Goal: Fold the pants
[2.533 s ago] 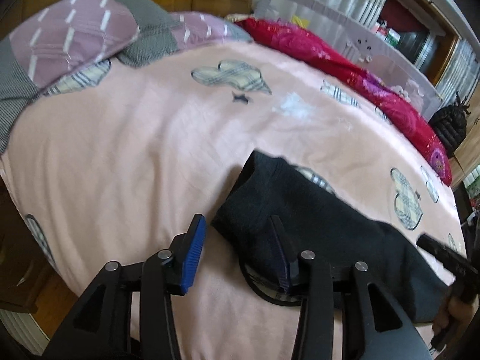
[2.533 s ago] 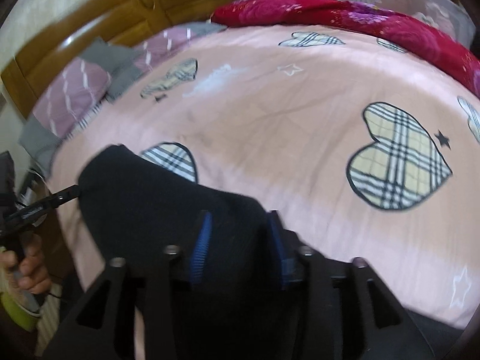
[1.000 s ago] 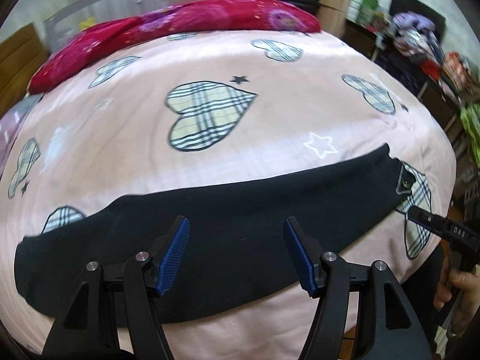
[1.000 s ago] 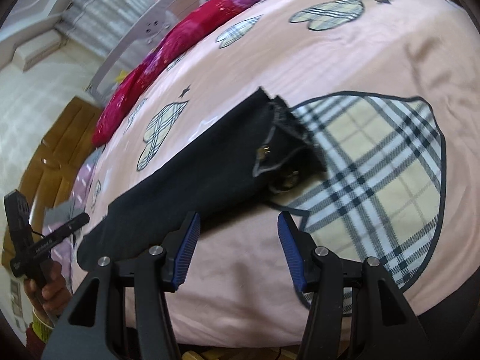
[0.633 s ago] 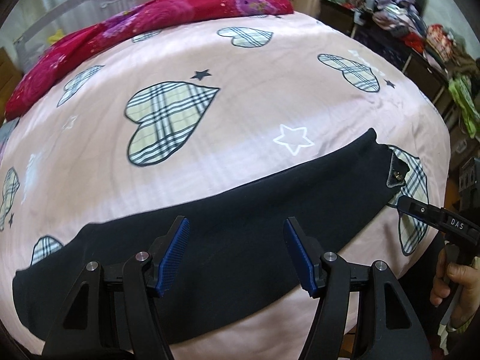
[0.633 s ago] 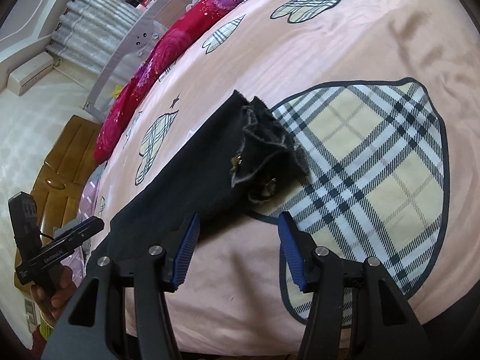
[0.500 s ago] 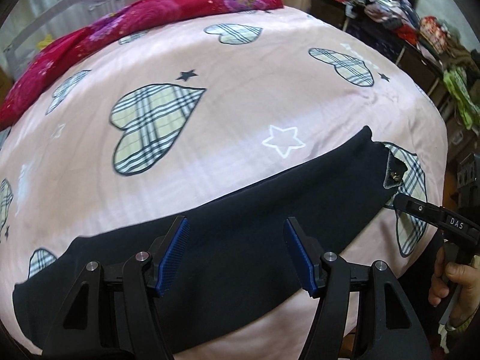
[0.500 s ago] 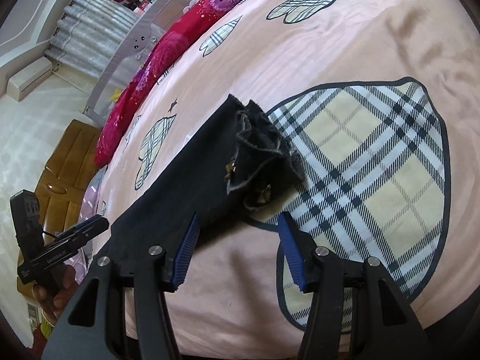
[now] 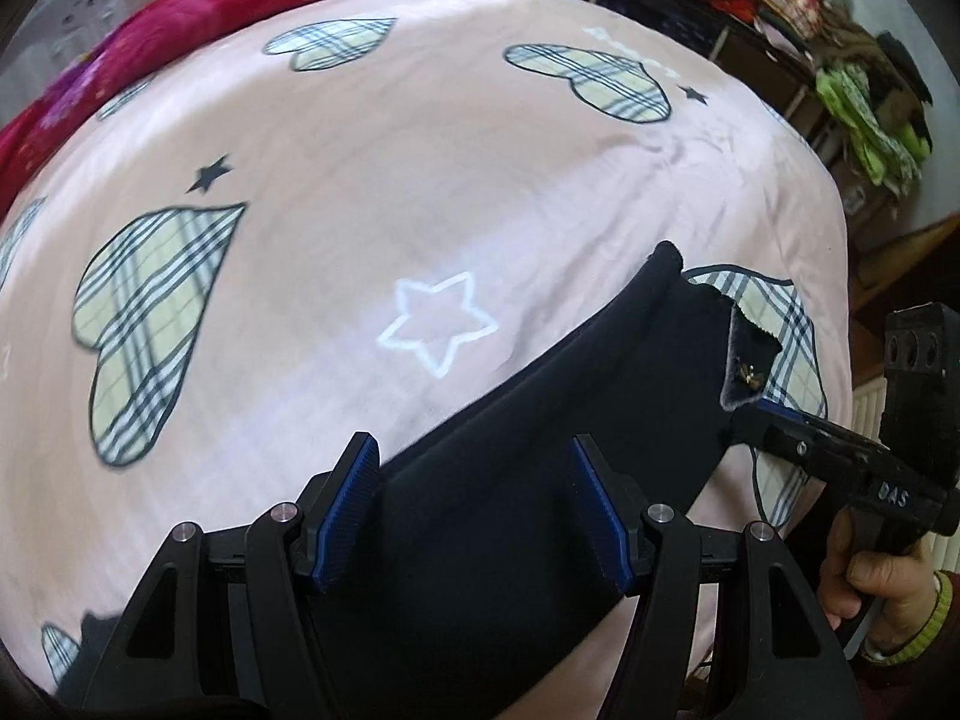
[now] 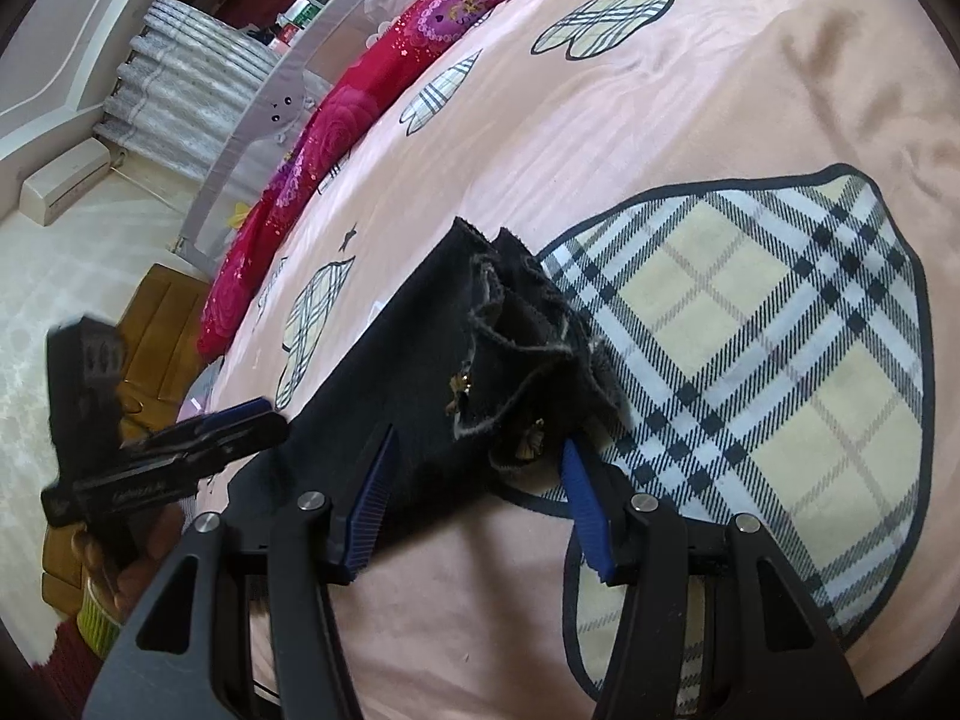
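Black pants (image 9: 540,456) lie in a long strip on the pink bed cover (image 9: 420,150). Their frayed hem end with small gold ornaments (image 10: 516,348) rests on a plaid heart print. My left gripper (image 9: 474,507) is open, its blue pads straddling the middle of the strip, low over the cloth. My right gripper (image 10: 474,495) is open, its pads on either side of the hem end. The right gripper also shows in the left wrist view (image 9: 780,426), at the hem. The left gripper shows in the right wrist view (image 10: 234,426), beside the strip.
A red floral quilt (image 10: 336,120) lies along the bed's far side, with a grey bed rail (image 10: 282,96) behind it. Shelves with piled clothes (image 9: 840,60) stand past the bed's foot. The bed edge (image 9: 840,300) is close to the hem.
Both grippers let go of the pants ends and moved along the strip toward the hem end. In the last half second both closed in further; the right pads now flank the hem.
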{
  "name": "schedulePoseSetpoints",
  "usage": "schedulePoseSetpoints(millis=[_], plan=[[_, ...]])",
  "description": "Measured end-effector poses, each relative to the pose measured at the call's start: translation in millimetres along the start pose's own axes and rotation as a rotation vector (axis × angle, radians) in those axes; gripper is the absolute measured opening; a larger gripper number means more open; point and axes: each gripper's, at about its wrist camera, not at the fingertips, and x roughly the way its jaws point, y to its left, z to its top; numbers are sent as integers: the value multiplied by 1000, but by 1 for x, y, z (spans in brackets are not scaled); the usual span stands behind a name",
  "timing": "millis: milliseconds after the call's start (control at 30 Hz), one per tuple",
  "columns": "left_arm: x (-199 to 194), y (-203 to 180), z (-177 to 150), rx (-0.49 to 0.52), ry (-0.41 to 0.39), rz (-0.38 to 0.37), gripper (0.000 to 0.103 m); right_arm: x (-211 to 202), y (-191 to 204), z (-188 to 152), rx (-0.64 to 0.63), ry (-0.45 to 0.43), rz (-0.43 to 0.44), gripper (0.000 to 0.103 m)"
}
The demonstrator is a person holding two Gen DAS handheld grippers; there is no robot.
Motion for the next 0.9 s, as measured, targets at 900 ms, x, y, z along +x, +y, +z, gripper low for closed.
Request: schedulePoseSetpoints(millis=[900], plan=[[90,-81,81,210,190,-166,33,4,-23,3,31,-49,110,34]])
